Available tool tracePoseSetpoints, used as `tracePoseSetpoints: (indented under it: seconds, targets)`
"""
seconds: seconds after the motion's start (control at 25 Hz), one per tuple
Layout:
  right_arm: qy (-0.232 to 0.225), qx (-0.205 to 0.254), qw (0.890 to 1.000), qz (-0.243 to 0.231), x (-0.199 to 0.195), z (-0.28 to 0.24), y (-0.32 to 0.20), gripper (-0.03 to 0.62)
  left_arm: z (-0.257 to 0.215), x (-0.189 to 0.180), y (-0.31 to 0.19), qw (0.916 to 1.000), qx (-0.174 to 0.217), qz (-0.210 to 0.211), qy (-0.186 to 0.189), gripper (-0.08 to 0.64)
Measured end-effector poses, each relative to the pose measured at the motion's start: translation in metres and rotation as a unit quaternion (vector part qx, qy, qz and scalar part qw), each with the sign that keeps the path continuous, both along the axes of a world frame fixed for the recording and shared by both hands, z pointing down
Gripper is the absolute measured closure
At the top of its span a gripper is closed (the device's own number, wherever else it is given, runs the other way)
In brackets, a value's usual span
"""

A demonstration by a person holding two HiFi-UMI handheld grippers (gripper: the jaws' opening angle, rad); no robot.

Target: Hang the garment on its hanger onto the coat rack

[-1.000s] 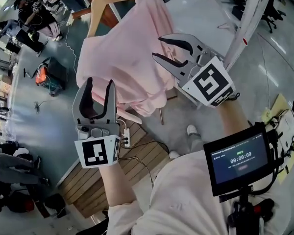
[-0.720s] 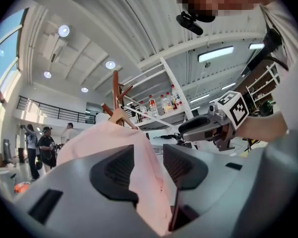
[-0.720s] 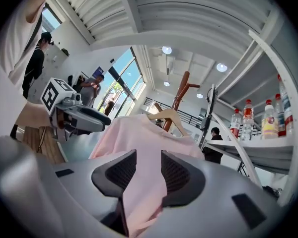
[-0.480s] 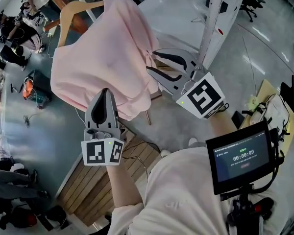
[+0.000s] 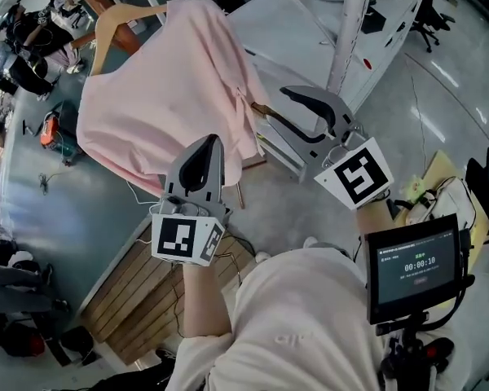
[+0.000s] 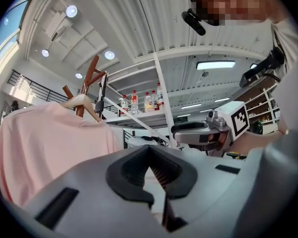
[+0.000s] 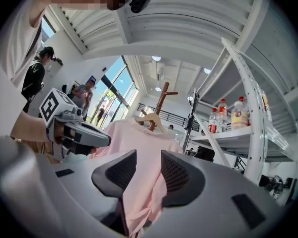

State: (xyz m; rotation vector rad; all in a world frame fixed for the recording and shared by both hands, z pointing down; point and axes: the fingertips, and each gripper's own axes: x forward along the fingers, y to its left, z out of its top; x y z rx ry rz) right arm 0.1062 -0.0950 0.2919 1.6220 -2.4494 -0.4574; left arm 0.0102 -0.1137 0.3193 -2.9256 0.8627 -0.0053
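A pink garment (image 5: 163,80) hangs on a wooden hanger (image 5: 106,27), whose hook sits by the brown wooden coat rack (image 6: 89,78). My left gripper (image 5: 212,141) points up at the garment's lower hem, its jaws shut with nothing between them. In the left gripper view (image 6: 151,155) the garment (image 6: 44,143) hangs off to the left, apart from the jaws. My right gripper (image 5: 270,102) stands open at the garment's right edge. In the right gripper view (image 7: 148,170) the pink cloth (image 7: 144,143) shows in the gap between the pads, which do not press on it.
A white metal shelf frame carries several bottles (image 7: 228,115), and its post (image 5: 346,31) rises just right of the right gripper. A wooden pallet (image 5: 138,292) with cables lies on the floor below. A small monitor (image 5: 414,263) sits at lower right. People stand at far left (image 5: 24,55).
The left gripper's jaws have gone from wide open to shut, and it has moved right and up to the garment's hem. The right gripper stays open and has drifted slightly right.
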Motion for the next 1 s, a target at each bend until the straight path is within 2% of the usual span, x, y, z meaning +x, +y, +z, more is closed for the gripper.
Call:
tracePoseSetpoints:
  seconds: [0.24, 0.4, 0.68, 1.0]
  targets:
    - [0.036, -0.006, 0.999, 0.010, 0.000, 0.009, 0.001, 0.434, 0.003, 0.002, -0.001, 0.9996, -0.023, 0.009, 0.013, 0.554]
    - [0.030, -0.017, 0.999, 0.016, 0.000, 0.013, -0.001, 0.436, 0.006, 0.005, 0.000, 0.9994, -0.029, 0.016, 0.011, 0.554]
    - [0.024, -0.012, 0.999, 0.022, 0.006, 0.015, 0.000, 0.436, 0.011, 0.010, 0.000, 0.9981, -0.051, 0.028, 0.021, 0.554]
    - [0.023, -0.018, 0.999, 0.024, 0.007, 0.020, 0.001, 0.436, 0.016, 0.015, 0.000, 0.9985, -0.047, 0.028, -0.002, 0.554]
